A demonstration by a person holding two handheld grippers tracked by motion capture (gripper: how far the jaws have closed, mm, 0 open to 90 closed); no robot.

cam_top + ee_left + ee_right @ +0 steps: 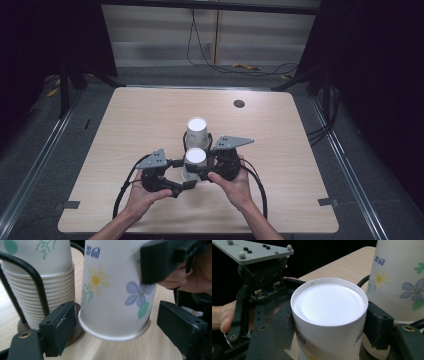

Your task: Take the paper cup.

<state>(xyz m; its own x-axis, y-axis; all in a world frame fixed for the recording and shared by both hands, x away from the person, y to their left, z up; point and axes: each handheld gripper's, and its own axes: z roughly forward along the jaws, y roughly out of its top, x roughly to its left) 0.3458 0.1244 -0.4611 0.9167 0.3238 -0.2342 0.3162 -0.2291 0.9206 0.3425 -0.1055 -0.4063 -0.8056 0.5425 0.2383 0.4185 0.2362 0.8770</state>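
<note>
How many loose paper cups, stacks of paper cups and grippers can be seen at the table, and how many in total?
Loose paper cup: 1
Stack of paper cups: 1
Grippers: 2, the left gripper and the right gripper
Total: 4

Cup stack (197, 131) just behind held cup (194, 159)

High view: above the near edge of the surface (150, 115), facing forward and down, far enough to take in all four corners.
Left gripper view: low, just beside the upturned cup (117, 290), looking level along its claw.
Right gripper view: close above that cup (328, 312), angled down.
Shared: the cup and the cup stack (197, 131).
</note>
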